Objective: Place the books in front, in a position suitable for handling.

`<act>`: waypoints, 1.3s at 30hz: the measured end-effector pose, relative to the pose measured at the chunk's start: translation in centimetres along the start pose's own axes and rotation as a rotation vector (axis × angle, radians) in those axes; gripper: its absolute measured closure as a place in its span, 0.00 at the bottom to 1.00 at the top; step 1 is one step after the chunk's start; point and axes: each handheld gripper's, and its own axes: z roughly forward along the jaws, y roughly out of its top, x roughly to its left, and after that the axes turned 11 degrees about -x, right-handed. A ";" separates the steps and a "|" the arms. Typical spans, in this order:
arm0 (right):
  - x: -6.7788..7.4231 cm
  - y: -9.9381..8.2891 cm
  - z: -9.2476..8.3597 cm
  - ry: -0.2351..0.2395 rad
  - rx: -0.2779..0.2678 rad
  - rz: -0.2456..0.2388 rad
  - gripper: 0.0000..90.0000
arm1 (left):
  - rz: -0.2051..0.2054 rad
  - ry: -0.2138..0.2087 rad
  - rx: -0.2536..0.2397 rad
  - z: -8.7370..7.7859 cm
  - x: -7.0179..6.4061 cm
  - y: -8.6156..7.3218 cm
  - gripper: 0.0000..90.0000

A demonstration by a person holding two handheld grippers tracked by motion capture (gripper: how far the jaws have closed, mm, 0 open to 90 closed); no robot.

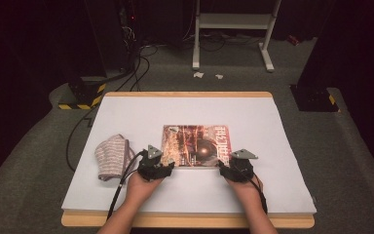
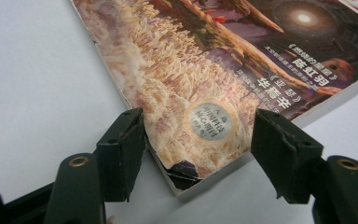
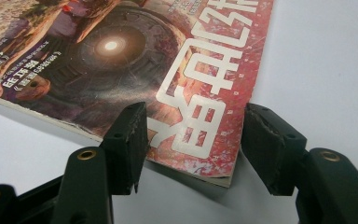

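A magazine (image 1: 195,144) with a reddish, brown-toned cover and large white characters lies flat in the middle of the white table. My left gripper (image 1: 168,165) is at its near left corner. In the left gripper view that worn corner of the magazine (image 2: 205,60) lies between the spread jaws of the gripper (image 2: 198,121), which is open. My right gripper (image 1: 224,165) is at the near right corner. In the right gripper view this gripper (image 3: 196,112) is open, its jaws astride that corner of the magazine (image 3: 121,60).
A striped, crumpled cloth (image 1: 111,157) lies left of the magazine, close to my left gripper. The white sheet (image 1: 190,109) covers a wooden tabletop. Black cables trail off the table's near edge. A white metal stand (image 1: 233,29) is on the floor beyond.
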 end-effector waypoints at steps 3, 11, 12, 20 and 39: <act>0.3 -0.5 -0.8 0.004 -0.004 -0.015 0.46 | 0.027 -0.014 0.015 -0.7 -0.4 -0.4 0.39; 0.1 -0.9 -2.3 0.043 0.001 0.002 0.45 | 0.016 -0.044 -0.005 -1.2 -0.2 -1.2 0.40; 0.2 -0.9 -2.5 0.049 0.007 0.001 0.43 | 0.020 -0.046 -0.006 -1.2 -0.3 -1.3 0.41; 0.5 -1.0 -2.7 -0.010 0.029 -0.076 0.43 | 0.026 -0.072 -0.014 -1.6 -0.8 -1.6 0.41; -3.1 1.5 1.5 -0.093 0.078 -0.029 0.43 | 0.006 -0.054 -0.102 -2.9 0.6 -1.0 0.38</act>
